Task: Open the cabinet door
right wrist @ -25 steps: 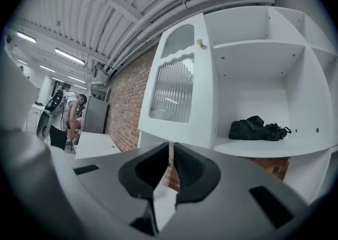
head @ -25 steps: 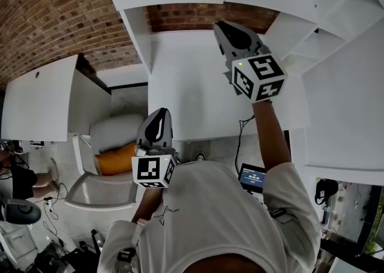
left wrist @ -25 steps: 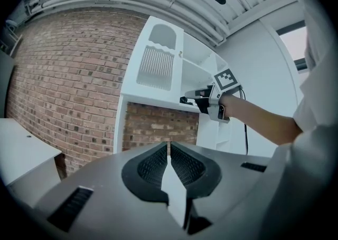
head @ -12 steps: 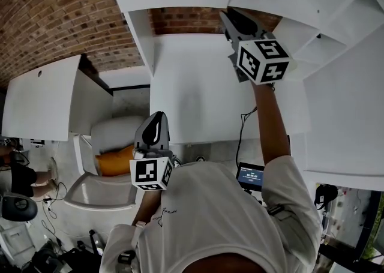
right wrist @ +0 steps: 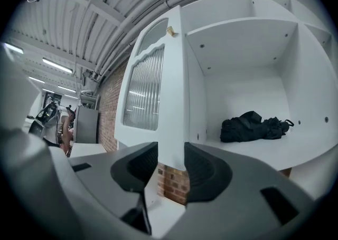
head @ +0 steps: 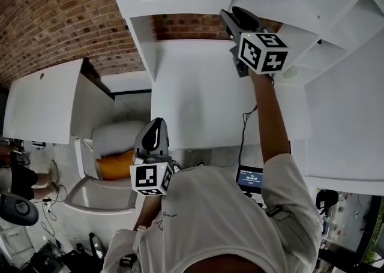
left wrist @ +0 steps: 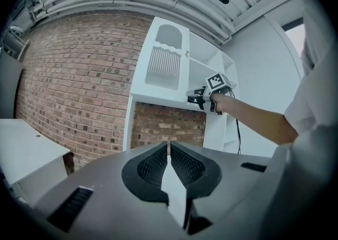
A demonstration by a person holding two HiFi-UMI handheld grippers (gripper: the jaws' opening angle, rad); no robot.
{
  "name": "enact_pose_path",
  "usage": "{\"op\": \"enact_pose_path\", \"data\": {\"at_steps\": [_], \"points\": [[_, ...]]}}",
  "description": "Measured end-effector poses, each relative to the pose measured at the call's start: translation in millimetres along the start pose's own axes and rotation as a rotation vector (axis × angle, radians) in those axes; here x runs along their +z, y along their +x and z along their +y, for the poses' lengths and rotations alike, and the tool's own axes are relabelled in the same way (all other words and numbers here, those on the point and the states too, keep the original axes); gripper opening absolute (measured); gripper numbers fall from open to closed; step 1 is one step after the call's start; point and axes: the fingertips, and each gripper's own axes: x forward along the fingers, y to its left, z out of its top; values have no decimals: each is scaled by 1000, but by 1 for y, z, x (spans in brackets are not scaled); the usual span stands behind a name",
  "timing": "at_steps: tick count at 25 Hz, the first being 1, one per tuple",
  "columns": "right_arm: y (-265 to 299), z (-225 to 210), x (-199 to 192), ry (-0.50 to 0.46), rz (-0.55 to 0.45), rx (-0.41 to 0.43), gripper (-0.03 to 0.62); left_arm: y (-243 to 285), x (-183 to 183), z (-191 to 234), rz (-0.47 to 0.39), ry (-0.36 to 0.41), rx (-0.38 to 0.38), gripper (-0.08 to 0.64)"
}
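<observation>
White is the cabinet door (right wrist: 153,86), and it stands swung out from the cabinet. It has a ribbed glass pane in its upper part. The right gripper (right wrist: 170,168) is held up high at the door's free edge. Its jaws have just been opening and now stand apart. The bottom corner of the door sits between them, but the pads do not squeeze it. Behind the door is an open shelf (right wrist: 296,152) with a black cloth (right wrist: 252,124) lying on it. The left gripper (left wrist: 169,152) is much lower, well apart from the door. Its jaws are pressed together with nothing between them. It points toward a brick wall (left wrist: 79,80).
</observation>
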Motion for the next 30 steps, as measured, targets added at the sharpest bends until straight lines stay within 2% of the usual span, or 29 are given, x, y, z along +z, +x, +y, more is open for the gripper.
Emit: {"op": "enact_pose_path", "data": {"at_steps": [8, 14, 25, 30], "points": [[19, -6, 0, 96, -9, 53, 229, 2, 0, 0, 7, 4, 8, 28], [33, -5, 0, 116, -11, 78, 245, 3, 0, 2, 13, 0, 19, 28], [38, 1, -1, 45, -6, -18, 275, 1, -4, 10, 29, 12, 29, 28], [39, 4, -2, 29, 12, -33, 275, 5, -1, 5, 24, 26, 3, 28]]}}
